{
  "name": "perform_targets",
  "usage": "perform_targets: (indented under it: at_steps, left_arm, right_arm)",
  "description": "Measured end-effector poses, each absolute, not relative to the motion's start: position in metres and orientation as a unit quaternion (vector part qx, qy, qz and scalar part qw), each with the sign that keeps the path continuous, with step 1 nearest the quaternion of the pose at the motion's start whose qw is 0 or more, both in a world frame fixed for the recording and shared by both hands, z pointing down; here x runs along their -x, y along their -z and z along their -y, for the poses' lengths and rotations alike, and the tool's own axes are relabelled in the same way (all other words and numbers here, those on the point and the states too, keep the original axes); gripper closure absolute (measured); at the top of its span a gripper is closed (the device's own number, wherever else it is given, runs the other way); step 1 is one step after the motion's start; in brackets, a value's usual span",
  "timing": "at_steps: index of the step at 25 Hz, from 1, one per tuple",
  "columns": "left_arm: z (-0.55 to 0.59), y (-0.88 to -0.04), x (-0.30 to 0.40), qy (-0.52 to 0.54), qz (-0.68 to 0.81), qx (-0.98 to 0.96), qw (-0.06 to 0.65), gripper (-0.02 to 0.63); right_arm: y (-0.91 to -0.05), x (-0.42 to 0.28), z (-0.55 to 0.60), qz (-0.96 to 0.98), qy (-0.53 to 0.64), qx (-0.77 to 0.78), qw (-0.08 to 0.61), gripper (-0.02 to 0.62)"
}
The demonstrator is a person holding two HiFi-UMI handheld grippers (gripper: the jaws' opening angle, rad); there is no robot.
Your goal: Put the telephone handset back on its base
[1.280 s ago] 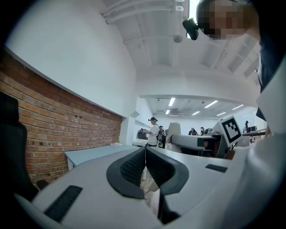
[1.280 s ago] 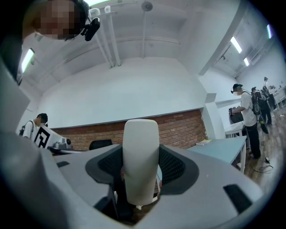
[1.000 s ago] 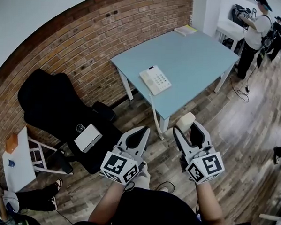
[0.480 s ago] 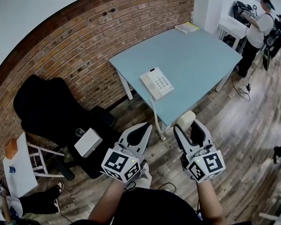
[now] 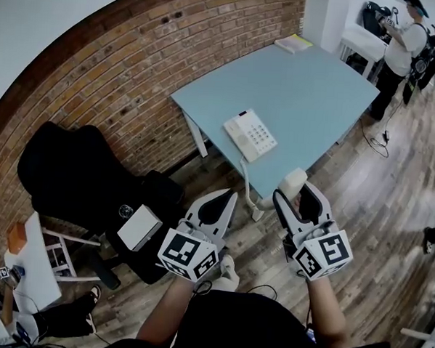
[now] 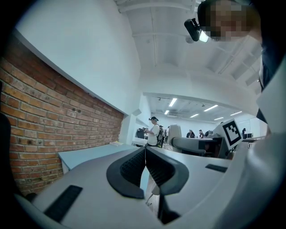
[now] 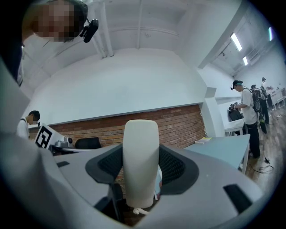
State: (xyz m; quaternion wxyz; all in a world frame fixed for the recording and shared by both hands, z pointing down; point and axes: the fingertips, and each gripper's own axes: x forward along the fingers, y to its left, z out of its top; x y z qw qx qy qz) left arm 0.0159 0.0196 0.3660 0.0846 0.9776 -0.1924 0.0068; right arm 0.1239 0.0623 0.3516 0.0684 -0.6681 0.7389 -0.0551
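Your right gripper [image 5: 298,198] squeezing the cream handset [image 5: 293,182], phone base [image 5: 249,135] on the blue tabletop [image 5: 316,95] ahead of it, a bit left, your left gripper [image 5: 228,200] pinched closed on nothing

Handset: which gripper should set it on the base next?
Right. The right gripper holds the handset between its jaws; the left gripper is shut and empty. The telephone base lies ahead on the blue table.

Handset [image 7: 140,161] smooth matt cream plastic — wall [image 5: 135,74] rough brick — floor [image 5: 376,207] wood planks.
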Motion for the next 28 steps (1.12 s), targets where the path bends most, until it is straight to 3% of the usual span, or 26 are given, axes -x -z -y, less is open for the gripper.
perform_targets:
  at_steps: [28]
  left_arm:
    - [0.085, -0.389, 0.013, 0.001, 0.151, -0.982, 0.117, 0.595]
  right_arm:
    - [-0.370, -0.096, 0.028, -0.704, 0.067, 0.705, 0.048, 0.348]
